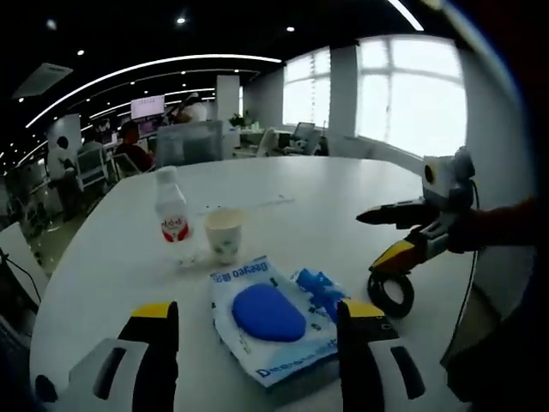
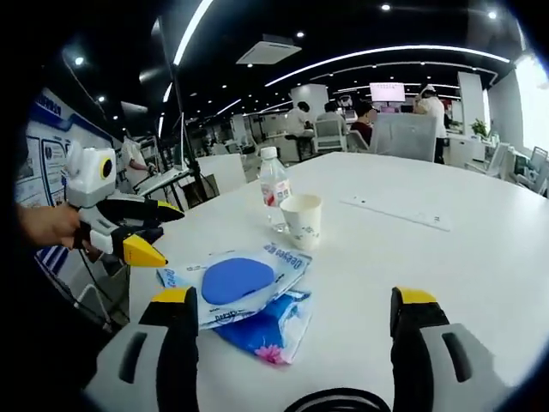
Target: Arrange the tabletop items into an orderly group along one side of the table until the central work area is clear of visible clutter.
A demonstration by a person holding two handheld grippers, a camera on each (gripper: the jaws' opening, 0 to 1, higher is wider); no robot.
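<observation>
Across a big office room with ceiling lights and people sitting far back, a wide white desk takes up most of both views. On the desk lies a flat pack of wet wipes with a round blue lid, and it sits close in front of the left gripper, between its two yellow-tipped jaws but not touching them. Those jaws stand wide apart and hold nothing. A small blue packet lies tucked partly under the wipes pack on one side; in the right gripper view it pokes out toward the camera. Behind the wipes stands a clear water bottle with a red and white label, upright, and just beside it stands a white paper cup, also upright. The two are very near each other, but it is hard to tell if they touch. A black ring of tape lies on the desk near the edge, under the right gripper, which comes in from the side with a hand behind it. The right gripper's jaws are also spread wide with nothing between them, as the right gripper view shows. A thin pale strip lies flat farther out on the desk, well apart from the other things.
</observation>
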